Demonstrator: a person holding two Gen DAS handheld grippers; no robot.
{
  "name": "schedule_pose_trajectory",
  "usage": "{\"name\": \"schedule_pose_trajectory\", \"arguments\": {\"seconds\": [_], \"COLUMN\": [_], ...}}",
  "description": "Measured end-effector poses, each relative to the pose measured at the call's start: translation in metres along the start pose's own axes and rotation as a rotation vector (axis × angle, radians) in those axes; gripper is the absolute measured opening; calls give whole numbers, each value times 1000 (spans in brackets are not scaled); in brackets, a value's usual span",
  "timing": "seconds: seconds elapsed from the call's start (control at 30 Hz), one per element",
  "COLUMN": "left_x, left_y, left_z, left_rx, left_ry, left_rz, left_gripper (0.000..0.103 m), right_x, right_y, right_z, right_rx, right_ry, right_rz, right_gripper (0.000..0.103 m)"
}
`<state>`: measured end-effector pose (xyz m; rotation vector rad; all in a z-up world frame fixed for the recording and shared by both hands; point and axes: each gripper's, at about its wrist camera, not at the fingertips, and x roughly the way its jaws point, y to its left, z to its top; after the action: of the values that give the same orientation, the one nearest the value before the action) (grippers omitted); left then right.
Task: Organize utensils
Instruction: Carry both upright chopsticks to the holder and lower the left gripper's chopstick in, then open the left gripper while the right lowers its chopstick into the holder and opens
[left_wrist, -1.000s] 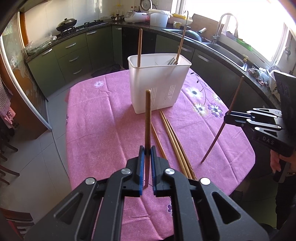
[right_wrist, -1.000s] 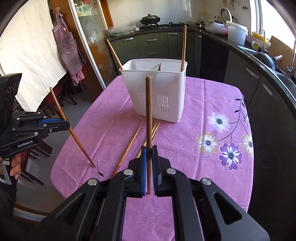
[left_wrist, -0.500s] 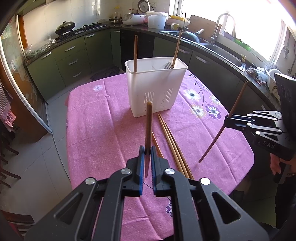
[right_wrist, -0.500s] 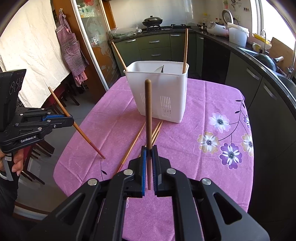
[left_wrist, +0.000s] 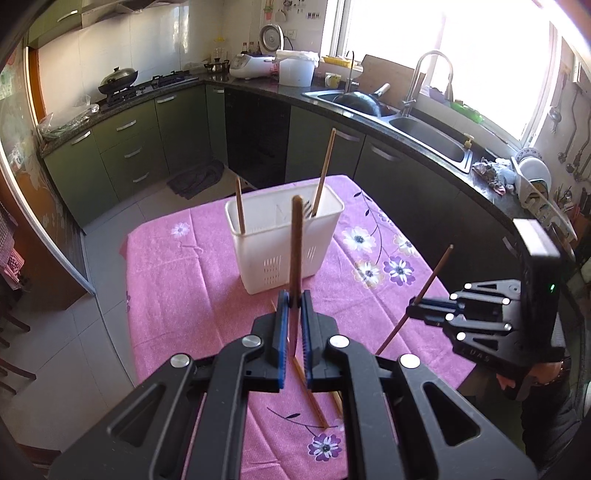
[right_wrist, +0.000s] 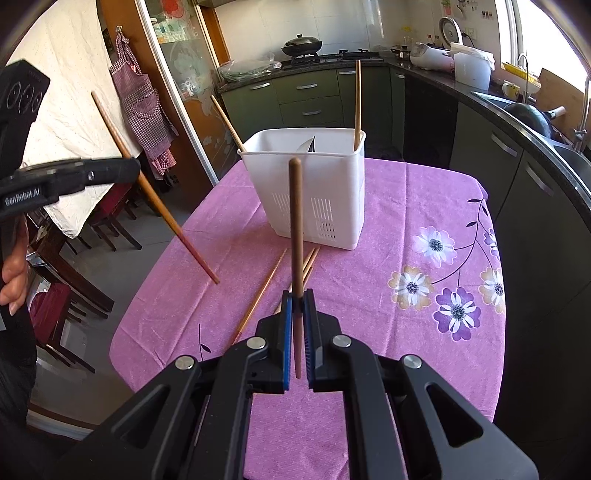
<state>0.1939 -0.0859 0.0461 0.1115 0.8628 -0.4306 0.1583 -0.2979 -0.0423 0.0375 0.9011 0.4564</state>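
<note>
We have a chopstick (left_wrist: 296, 251) clamped upright in the left gripper (left_wrist: 294, 306) and a second stick (right_wrist: 296, 236) pinched the same way in the right gripper (right_wrist: 298, 306); both pairs of fingers are closed tight on wood, both sticks clear of the cloth (right_wrist: 406, 258). The white holder (right_wrist: 314, 192) stands at twelve o'clock from each gripper, two sticks and some cutlery already in it; loose sticks (right_wrist: 258, 299) lie on the cloth in front of it. Our risks, as we judge them: each stick is held near its lower end, so it may pivot in the pads as we tilt it; a long tip may catch the holder's rim and tip the light holder; two grippers converging on one opening may clash, or knock the leaning sticks inside.
</note>
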Motion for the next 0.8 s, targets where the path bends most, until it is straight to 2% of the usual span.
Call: {"name": "schedule_pose_trajectory", "arguments": {"seconds": [0.27,0.43,0.6,0.77,0.8], "left_x": [-19,-8,20,56,64], "left_y": [-7,-2,6,11,12], "left_z": [72,106,118,105,100], "left_rx": [1,-24,-41,-37,-34], "left_ry": [-127,-171,-148,-43,-16], "left_rz": [24,66,97,127,133], "left_gripper": [7,7,7,7,11], "right_x": [2,0,-4,-14,-19], "right_y": [-20,-30,-35,-34,-34], "right_z": [-3,-5,-3,9,14], "right_rx": [28,44,48,43,43], "right_ry": [0,-4,-16,-50,-65], "right_rz": [16,27,40,45,44], "right_gripper": [7,7,7,7,7]}}
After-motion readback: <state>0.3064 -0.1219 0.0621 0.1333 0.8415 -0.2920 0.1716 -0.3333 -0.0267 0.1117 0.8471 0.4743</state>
